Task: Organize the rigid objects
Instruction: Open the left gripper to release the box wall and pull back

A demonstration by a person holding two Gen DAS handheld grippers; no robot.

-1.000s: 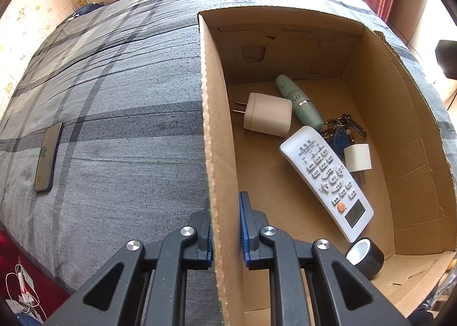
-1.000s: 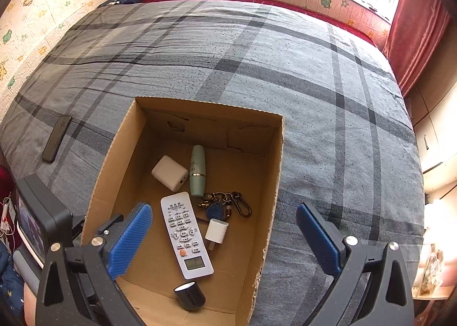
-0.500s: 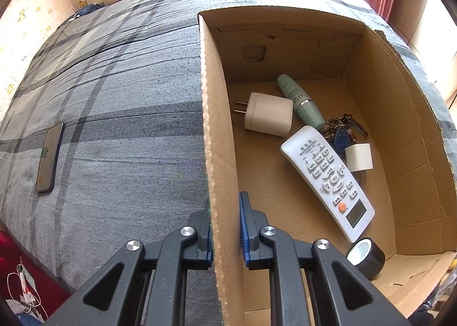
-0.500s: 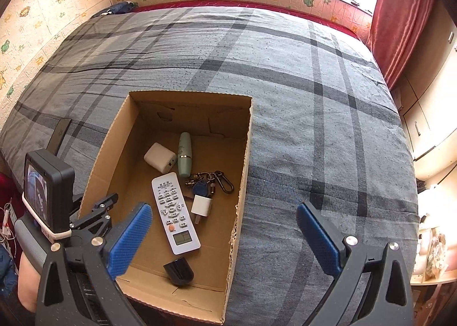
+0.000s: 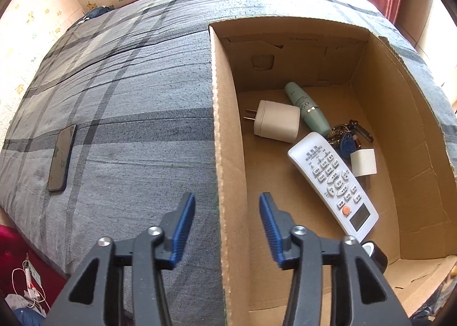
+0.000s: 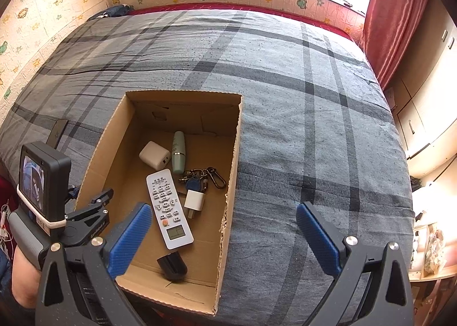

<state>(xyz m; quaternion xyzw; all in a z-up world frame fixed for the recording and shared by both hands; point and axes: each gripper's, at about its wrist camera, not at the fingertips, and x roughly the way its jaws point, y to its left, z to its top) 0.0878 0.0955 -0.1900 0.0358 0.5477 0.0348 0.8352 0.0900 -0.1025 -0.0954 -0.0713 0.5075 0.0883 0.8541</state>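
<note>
An open cardboard box [image 5: 228,137] [image 6: 234,151] sits on the grey plaid bed. Inside lie a white remote [image 5: 332,183] [image 6: 168,206], a large white charger [image 5: 275,121] [image 6: 154,154], a small white charger [image 5: 363,161] [image 6: 194,201], a green tube [image 5: 307,109] [image 6: 178,151], a key bunch [image 5: 347,137] [image 6: 201,177] and a black cylinder [image 5: 375,254] [image 6: 172,266]. My left gripper [image 5: 227,220] [image 6: 94,203] is open, its fingers straddling the box's left wall without touching it. My right gripper [image 6: 222,237] is open and empty, high above the box's near right side.
A black phone [image 5: 61,157] [image 6: 57,131] lies on the bed left of the box. The bed's near edge is just below the box. A red curtain [image 6: 394,11] and cabinets stand to the right; cables [image 5: 28,286] lie on the floor at lower left.
My left gripper has opened and let go of the box's left wall. My right gripper has risen and pulled back, so the box looks smaller and further left.
</note>
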